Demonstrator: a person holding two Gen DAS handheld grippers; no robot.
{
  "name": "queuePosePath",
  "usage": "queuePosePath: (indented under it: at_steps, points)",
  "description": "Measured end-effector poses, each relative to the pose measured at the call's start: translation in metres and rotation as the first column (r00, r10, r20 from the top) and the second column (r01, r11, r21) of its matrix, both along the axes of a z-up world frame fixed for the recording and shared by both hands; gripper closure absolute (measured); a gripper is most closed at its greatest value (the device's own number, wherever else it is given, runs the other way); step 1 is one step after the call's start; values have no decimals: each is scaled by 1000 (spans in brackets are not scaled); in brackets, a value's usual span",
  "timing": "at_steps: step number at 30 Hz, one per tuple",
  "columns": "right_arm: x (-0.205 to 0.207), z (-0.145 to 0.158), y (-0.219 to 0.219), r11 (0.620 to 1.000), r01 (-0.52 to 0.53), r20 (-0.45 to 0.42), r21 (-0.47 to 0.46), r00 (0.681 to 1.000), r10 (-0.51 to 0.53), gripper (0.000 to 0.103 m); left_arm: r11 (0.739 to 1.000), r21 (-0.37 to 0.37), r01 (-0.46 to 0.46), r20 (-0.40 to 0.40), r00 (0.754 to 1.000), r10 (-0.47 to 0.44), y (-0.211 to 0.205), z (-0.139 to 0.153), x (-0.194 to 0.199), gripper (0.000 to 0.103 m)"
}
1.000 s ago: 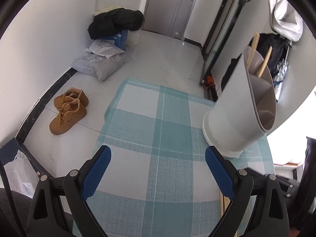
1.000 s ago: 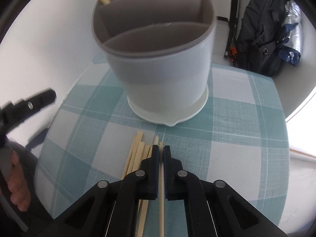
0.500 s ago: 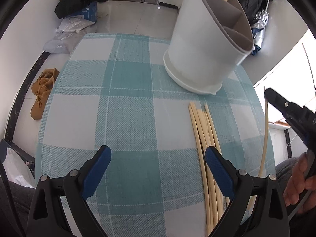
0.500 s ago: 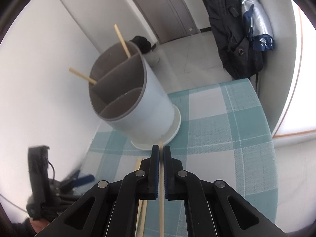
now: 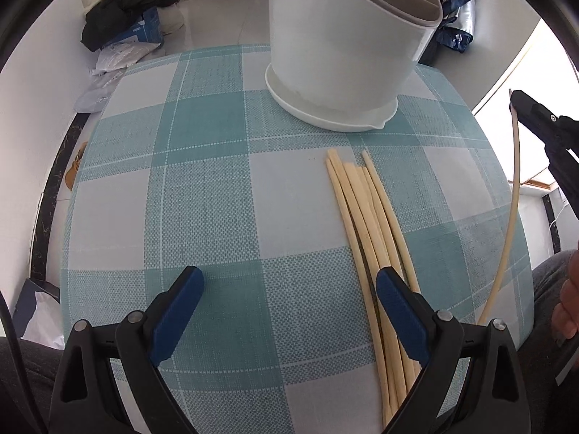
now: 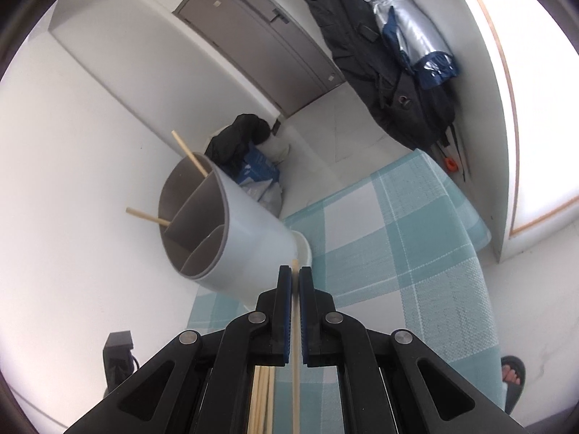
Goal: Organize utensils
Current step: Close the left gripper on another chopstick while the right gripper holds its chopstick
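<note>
Chopstick (image 6: 295, 343), one pale wooden stick, sits clenched in my right claw (image 6: 295, 289), lifted off the checked teal desk (image 6: 416, 253). To seat it well I tip its end into a compartment of the white divided holder (image 6: 231, 238) at centre left, clearing the rim. My left claw (image 5: 289, 311) hangs released over the remaining pale chopsticks (image 5: 365, 217); open cloth lies lower left.
</note>
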State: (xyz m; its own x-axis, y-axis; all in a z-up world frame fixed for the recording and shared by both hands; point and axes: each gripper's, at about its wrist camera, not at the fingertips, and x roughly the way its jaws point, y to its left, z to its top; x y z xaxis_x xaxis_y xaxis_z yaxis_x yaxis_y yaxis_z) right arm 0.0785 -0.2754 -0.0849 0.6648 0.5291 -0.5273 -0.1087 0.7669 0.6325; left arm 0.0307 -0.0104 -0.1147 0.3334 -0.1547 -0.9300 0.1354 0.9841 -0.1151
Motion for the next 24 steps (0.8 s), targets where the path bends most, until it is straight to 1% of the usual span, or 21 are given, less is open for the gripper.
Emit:
queuePosePath:
  at_steps: [5,6,8,14,19,20,21,24]
  points:
    - [-1,5,-2,1000,8,29,-17,1000,-7,100,1000,13,-25,-14,1000,25,4,0,6,9]
    - [-3,6,-2,1000,8,33,-22,999,-7,100,999,26,-28,-16,999,28,4,-1,7,9]
    - [-3,6,-2,999,11,35,-31,999,-10,100,999,36,-21,-13,1000,22,3,-2,7,9]
    - [1,5,-3,999,13,27,-40,1000,-12,100,999,43,-29,-39,999,31,1,-2,17,9]
    - [1,7,-3,999,15,36,-36,999,-13,100,997,77,-7,-59,998,12,-7,-4,26,9]
    - [1,8,-4,999,14,39,-34,999,-13,100,995,99,-4,-66,998,10,-8,-5,28,9]
    - [1,8,-4,999,18,40,-33,999,-17,100,993,114,3,-65,998,4,-10,-6,30,9]
    - [0,8,-5,999,17,39,-29,999,-16,100,992,127,20,-52,999,-13,-11,-5,35,10]
